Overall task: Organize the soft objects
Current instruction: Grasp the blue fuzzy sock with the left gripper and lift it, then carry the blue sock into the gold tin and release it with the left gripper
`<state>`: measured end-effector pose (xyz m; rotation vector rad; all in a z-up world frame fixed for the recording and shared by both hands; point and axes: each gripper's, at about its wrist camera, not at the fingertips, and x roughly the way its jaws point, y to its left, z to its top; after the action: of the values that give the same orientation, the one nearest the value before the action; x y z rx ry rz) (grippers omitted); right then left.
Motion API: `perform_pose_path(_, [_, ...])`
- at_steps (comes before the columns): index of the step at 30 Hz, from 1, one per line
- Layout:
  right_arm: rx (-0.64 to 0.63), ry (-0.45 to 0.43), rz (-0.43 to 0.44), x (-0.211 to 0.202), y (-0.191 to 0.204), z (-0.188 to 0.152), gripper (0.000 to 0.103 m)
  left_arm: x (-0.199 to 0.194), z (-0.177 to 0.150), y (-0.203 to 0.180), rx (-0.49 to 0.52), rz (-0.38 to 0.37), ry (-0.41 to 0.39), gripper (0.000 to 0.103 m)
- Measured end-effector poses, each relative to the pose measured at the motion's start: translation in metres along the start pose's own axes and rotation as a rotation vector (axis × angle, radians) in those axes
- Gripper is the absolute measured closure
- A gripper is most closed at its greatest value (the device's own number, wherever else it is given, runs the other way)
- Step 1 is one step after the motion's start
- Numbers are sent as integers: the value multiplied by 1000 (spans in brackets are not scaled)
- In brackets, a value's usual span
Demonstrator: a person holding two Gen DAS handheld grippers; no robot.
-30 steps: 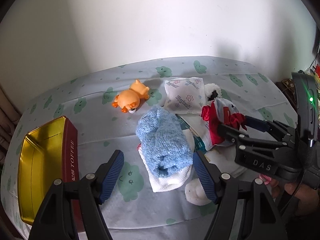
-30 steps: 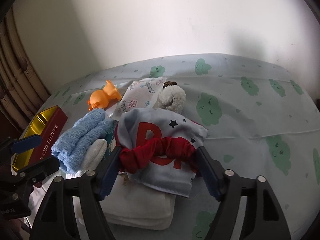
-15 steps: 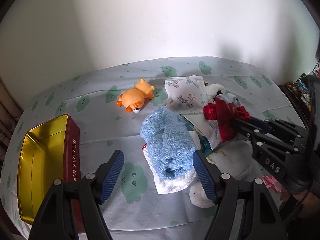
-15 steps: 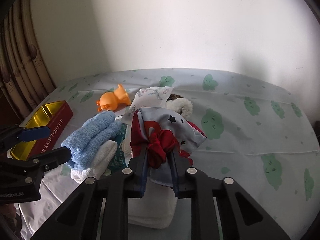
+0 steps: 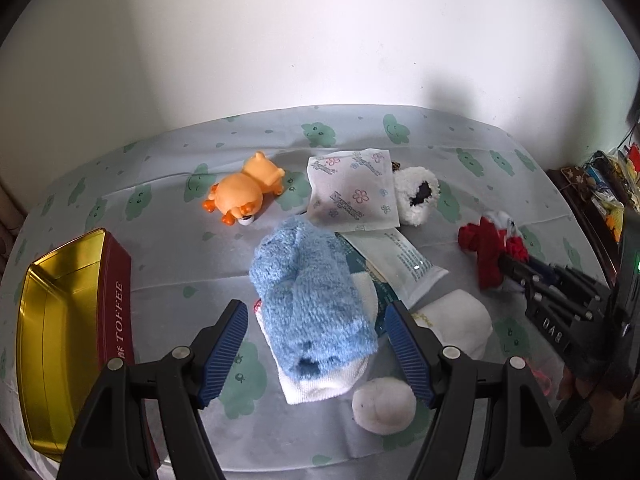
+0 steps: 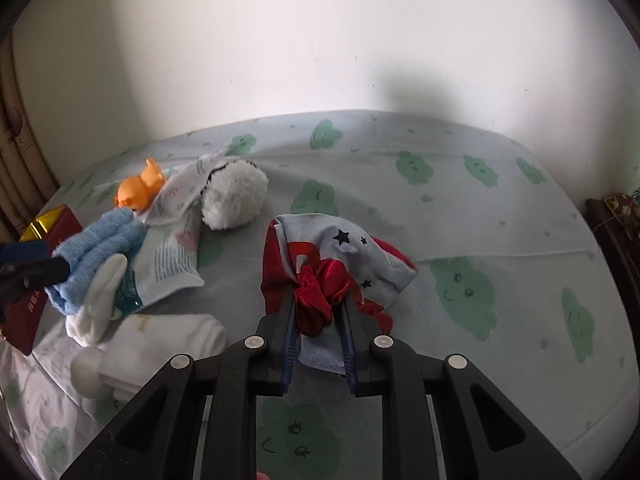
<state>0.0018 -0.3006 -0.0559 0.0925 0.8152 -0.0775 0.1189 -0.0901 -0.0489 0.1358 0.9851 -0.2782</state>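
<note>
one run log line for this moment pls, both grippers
left gripper: open, over fluffy blue sock | right gripper: shut on shiny red scrunchie and star-print cloth | gold toffee tin: empty

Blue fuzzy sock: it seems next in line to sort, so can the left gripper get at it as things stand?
Probably yes. The left gripper is open, and the blue fuzzy sock lies on top of the pile between its fingers, with nothing over it.
</note>
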Motion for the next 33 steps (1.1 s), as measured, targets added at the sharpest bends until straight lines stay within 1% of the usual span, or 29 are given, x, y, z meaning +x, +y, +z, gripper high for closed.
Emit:
perform_pose_path(4, [-19,-6,-10,3,3,-3,85,10,7,8,-22,25,5,30])
perform_pose_path(8, [-7,8,-2,5,1,-3,85,20,10,14,-45,18,22,30])
perform_pose_path(10, [-1,14,2,6,0,-3,85,27,9,17,-54,0,43,31])
perform_pose_path(12, [3,18,5,6,-1,-3,84,32,7,18,-66,-18,54,43])
perform_pose_path(13, [5,19,6,7,-1,-3,84,34,7,19,-72,-29,61,58])
perform_pose_path(14, [6,21,7,7,-1,-3,84,35,7,19,-79,-35,68,65])
perform_pose_path(15, [8,23,8,8,-1,-3,84,35,7,19,-83,-36,67,67])
perform_pose_path(16, [11,24,10,8,-2,-3,84,35,7,20,-84,-36,63,75])
perform_pose_path(17, [13,25,11,8,-2,-3,84,34,8,20,-81,-34,64,77])
perform_pose_path(20, [13,28,12,8,-2,-3,84,29,10,23,-104,-46,57,81])
perform_pose_path(28, [15,41,19,12,-2,-3,81,9,12,30,-102,-33,27,82])
perform_pose_path(33, [10,42,15,12,-1,-4,81,-12,11,42,-94,-10,-3,82])
